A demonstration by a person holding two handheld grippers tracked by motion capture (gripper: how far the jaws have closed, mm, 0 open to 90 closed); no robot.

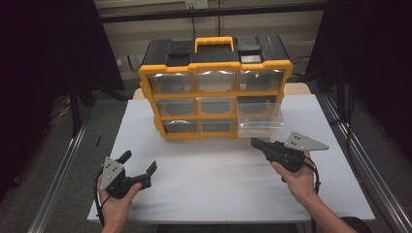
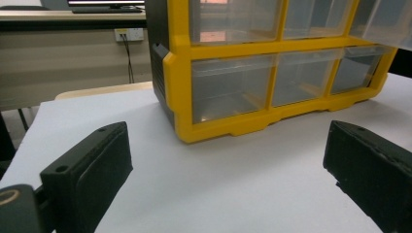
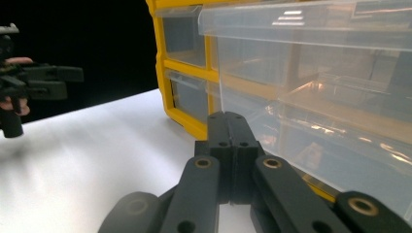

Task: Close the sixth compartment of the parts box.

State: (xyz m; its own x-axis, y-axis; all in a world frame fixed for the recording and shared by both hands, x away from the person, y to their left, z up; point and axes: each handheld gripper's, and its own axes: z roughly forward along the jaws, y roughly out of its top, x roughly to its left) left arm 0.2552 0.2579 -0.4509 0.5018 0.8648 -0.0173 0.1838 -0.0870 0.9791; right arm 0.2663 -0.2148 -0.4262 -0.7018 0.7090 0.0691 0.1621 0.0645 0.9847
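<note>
Nearest us, the left gripper (image 1: 138,168) — jaws spread wide, empty — rests well short of the organizer (image 1: 215,87). The right gripper (image 1: 256,143) — jaws pressed together, empty — points at the protruding bottom-right drawer (image 1: 260,127), just ahead.

Your widest free room is the bare white table (image 1: 214,179) across the lower middle of the high view, between your two hands. The organizer (image 1: 216,92) blocks the upper centre. At its lower right corner, two clear drawers (image 1: 260,125) jut out toward you, just ahead of your right gripper (image 1: 256,142), whose jaws are pressed together. Narrow strips of table stay open beside the organizer.
</note>
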